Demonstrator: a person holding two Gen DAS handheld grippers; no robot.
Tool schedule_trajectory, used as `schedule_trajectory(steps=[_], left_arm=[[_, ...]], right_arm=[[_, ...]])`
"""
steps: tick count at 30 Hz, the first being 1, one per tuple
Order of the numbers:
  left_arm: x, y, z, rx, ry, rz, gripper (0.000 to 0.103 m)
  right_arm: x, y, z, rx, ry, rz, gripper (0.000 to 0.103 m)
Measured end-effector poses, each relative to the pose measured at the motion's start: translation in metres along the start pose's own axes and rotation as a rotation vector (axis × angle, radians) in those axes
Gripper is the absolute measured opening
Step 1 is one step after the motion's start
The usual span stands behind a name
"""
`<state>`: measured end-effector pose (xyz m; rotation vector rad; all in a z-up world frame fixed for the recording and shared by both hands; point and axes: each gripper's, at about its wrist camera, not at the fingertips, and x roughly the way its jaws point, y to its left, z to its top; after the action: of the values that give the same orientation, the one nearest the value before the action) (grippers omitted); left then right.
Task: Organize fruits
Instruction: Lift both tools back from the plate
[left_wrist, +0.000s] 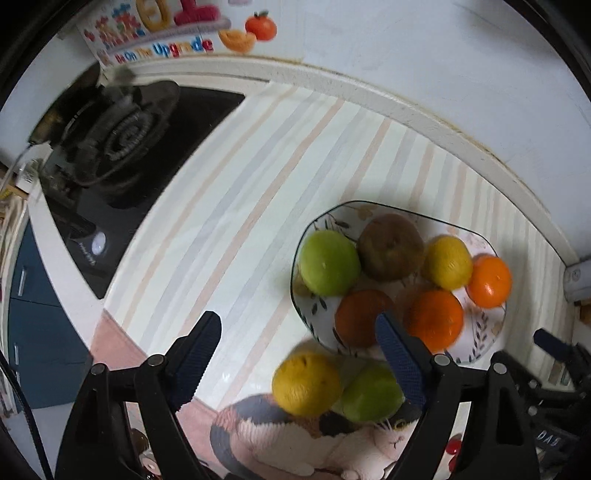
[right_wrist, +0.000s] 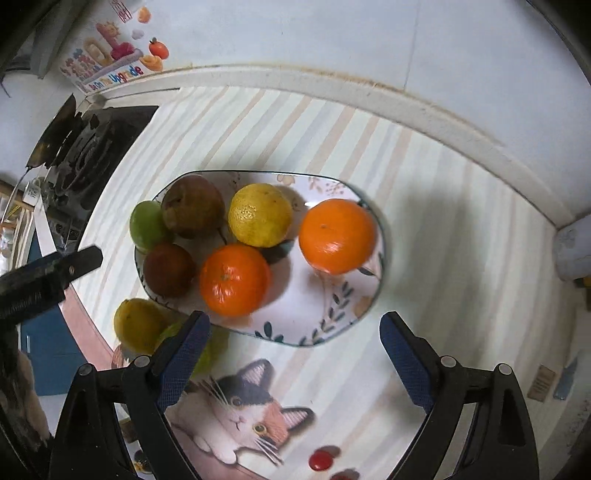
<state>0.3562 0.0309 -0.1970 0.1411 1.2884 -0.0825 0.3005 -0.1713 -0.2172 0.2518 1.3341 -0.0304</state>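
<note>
A patterned white plate on the striped mat holds several fruits: two oranges, a lemon, a brown pear, a dark red fruit and a green apple. The plate also shows in the left wrist view. A second lemon and a green fruit lie on the mat in front of the plate. My left gripper is open above these two, empty. My right gripper is open and empty over the plate's near rim.
A black gas stove sits to the left on the counter. A raised white counter edge and the wall run behind the plate. The mat has a cat picture near its front edge. Blue cabinets lie below on the left.
</note>
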Motion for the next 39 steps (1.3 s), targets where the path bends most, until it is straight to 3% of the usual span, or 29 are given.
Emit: schedule_trajectory(steps=[13, 26, 39], left_arm=[[-0.088, -0.028, -0.071, 0.018, -0.173, -0.031, 0.085], [-0.177, -0.035, -0.114, 0.002, -0.343, -0.067, 0.085], [-0.22, -0.035, -0.138, -0.017, -0.435, -0.097, 0.085]], right_arm=[[-0.102, -0.011, -0.055, -0.072, -0.141, -0.009, 0.095], [-0.199, -0.013, -0.106, -0.118, -0.298, -0.003, 0.095], [-0.247, -0.016, -0.123, -0.112, -0.361, 0.037, 0.095]])
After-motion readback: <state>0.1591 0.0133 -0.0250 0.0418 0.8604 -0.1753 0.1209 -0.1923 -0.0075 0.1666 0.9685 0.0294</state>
